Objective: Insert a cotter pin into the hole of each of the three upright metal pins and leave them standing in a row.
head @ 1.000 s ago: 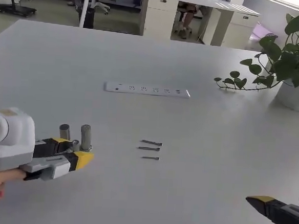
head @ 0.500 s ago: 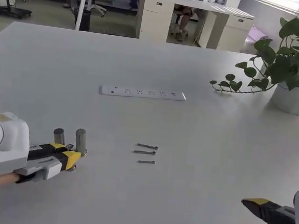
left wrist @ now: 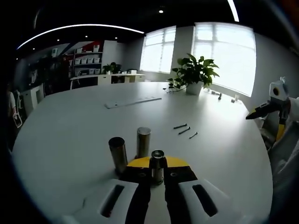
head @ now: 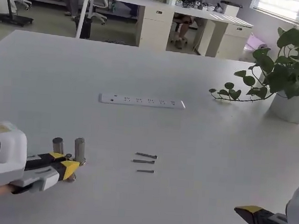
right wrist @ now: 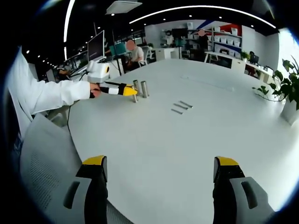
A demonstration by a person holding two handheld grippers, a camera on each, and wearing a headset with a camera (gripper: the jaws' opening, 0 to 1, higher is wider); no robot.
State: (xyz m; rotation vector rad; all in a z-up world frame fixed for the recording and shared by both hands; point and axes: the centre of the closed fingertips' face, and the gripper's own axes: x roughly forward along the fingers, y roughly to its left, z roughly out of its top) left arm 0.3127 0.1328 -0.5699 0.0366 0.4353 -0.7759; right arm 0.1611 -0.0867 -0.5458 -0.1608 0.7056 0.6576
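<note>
left tongs (head: 65,163), lower left in head view, clench an upright pin (left wrist: 157,162), two pins (head: 79,149) just beside. cotter pins (head: 145,162) lie mid-frame on the table (head: 203,146). right tongs (right wrist: 161,164) gape, lower right.

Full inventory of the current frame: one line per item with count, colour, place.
metal pins: 3, grey, upright, table's near left; two stand free side by side, the third pin sits between the left gripper's jaws.
cotter pins: 3, grey, lying flat in a short column mid-table, apart from the metal pins.
power strip: 1, white, flat, beyond the cotter pins.
potted plant: 1, green leaves, white pot, table's far right.
table: 1, white.
left gripper: 1, black with yellow tips, shut on the third pin.
right gripper: 1, black with yellow tips, jaws wide open, holding nothing, at the table's near right.
sleeve: 1, white, behind the left gripper.
</note>
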